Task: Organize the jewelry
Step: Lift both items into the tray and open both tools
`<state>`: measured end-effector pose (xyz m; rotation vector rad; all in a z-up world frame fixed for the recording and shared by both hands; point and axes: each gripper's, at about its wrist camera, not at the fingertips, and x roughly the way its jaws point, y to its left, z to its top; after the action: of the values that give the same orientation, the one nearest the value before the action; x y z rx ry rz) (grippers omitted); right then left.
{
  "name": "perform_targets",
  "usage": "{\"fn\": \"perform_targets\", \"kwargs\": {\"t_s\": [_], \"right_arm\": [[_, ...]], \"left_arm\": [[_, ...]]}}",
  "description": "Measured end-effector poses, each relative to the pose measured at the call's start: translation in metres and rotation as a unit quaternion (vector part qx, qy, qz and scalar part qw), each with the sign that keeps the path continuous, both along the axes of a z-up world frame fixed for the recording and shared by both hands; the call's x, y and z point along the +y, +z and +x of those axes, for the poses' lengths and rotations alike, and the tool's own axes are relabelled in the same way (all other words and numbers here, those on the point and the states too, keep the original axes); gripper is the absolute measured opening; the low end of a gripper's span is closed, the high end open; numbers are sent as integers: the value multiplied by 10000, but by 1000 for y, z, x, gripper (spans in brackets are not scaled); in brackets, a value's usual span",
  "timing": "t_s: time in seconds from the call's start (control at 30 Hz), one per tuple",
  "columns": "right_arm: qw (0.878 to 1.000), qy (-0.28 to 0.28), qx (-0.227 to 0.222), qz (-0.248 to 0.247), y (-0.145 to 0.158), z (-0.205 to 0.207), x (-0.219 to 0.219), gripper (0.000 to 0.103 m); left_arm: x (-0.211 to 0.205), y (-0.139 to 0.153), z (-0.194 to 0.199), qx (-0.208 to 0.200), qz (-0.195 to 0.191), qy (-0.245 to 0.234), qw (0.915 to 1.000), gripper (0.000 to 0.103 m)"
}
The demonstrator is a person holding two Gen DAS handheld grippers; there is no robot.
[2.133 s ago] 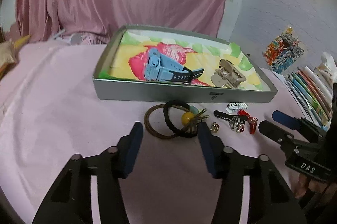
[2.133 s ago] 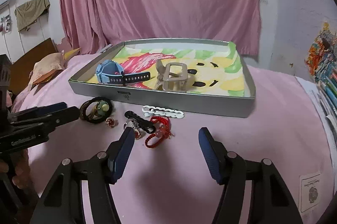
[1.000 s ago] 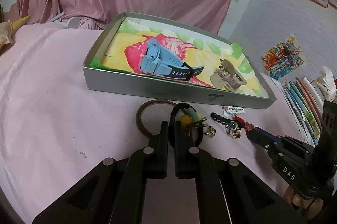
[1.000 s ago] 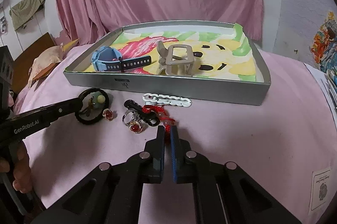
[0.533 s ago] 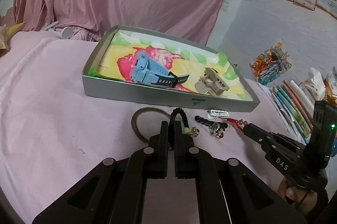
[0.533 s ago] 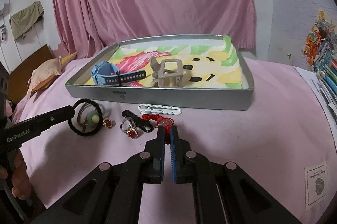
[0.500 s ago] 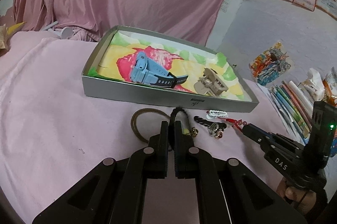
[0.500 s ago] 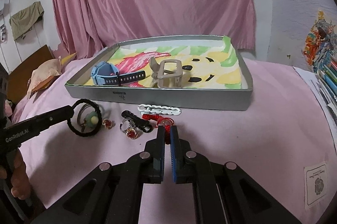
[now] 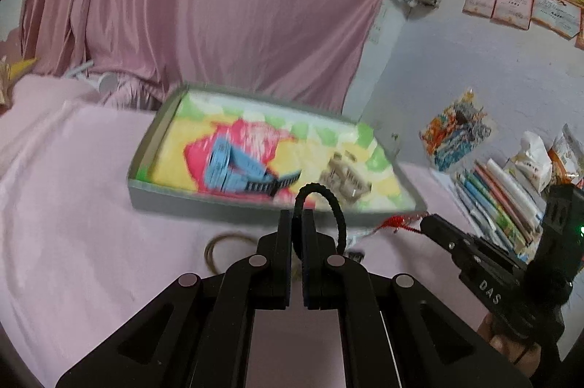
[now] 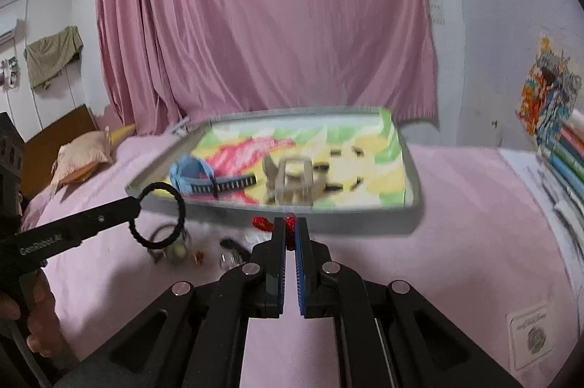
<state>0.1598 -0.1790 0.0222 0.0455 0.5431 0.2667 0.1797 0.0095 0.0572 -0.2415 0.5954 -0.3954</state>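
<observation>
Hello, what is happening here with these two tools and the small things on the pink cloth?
A person is sorting jewelry with a tool in each hand. The left tool is shut on a black hair tie and holds it in the air. The right tool is shut on a red bracelet, also lifted. Both hang just in front of the tray, which already holds a blue watch and a beige clip. A brown hair tie and some small pieces lie on the cloth.

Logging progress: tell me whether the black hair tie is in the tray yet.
Not yet. The black hair tie hangs lifted, pinched in the left gripper, short of the tray.
</observation>
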Motion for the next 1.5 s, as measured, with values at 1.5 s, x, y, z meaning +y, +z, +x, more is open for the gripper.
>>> {"fn": "perform_targets", "kwargs": {"t_s": [1.5], "right_arm": [[9928, -399, 1078, -343, -24, 101, -12, 6]], "left_arm": [[-37, -36, 111, 1019, 627, 314, 9923, 3]]}}
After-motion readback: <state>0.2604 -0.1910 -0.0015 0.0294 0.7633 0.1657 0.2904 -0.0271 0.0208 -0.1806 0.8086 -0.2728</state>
